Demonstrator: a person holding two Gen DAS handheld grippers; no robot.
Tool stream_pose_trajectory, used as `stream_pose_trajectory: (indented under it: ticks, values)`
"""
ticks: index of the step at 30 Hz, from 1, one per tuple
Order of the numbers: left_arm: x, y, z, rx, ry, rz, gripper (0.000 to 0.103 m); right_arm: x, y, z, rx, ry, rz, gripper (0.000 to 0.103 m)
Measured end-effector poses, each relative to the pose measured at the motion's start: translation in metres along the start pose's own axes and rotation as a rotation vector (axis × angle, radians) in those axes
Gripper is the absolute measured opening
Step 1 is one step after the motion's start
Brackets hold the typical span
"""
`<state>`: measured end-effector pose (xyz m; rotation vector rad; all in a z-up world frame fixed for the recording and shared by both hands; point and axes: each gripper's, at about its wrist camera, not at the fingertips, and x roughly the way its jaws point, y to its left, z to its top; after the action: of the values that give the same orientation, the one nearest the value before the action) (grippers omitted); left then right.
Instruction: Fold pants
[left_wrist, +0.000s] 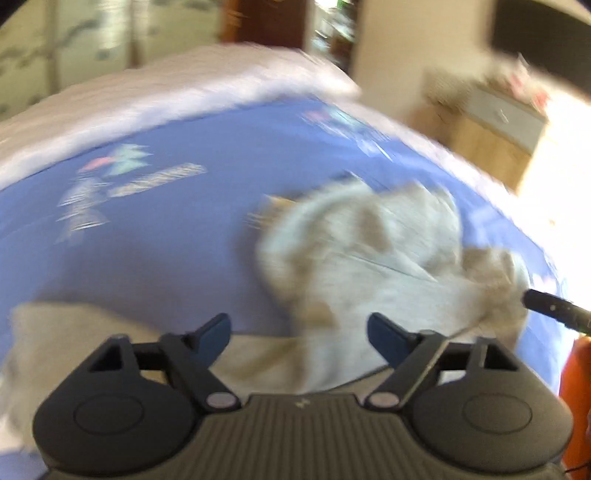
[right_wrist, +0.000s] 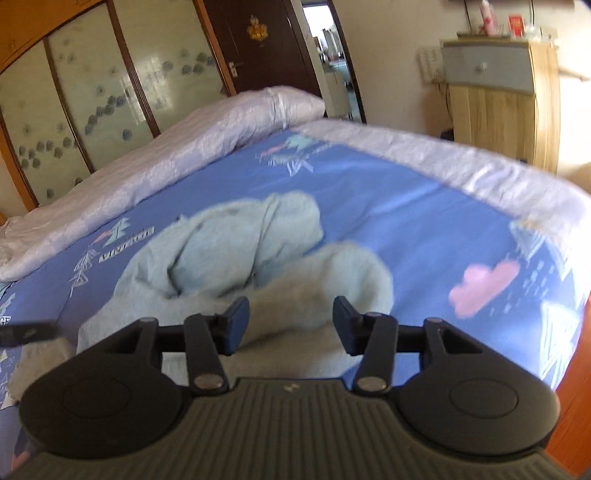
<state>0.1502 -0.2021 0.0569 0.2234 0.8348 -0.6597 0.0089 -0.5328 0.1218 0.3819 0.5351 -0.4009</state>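
The pale grey-blue pants (right_wrist: 236, 251) lie crumpled in a heap on the blue printed bed sheet (right_wrist: 406, 206). My right gripper (right_wrist: 290, 321) hovers just over the near edge of the heap with its jaws open, and the pads press on nothing. In the blurred left wrist view the pants (left_wrist: 369, 258) sprawl from the middle to the right, with another fold at the lower left. My left gripper (left_wrist: 299, 332) is open above the cloth, holding nothing. A dark fingertip of the other gripper (left_wrist: 550, 306) touches the heap's right end.
A rolled white quilt (right_wrist: 166, 162) lines the far side of the bed. Behind it stand a wardrobe with frosted glass doors (right_wrist: 92, 92) and a dark door (right_wrist: 258, 40). A wooden cabinet (right_wrist: 498, 103) is at the right. The bed edge (right_wrist: 569, 332) drops to the floor.
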Motion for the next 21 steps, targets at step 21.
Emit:
stream_pose_trajectory:
  ticks: [21]
  values:
    - [-0.287, 0.138, -0.061, -0.276, -0.303, 0.231, 0.005, -0.029, 0.034, -0.012, -0.047, 0.020, 0.223, 0.053]
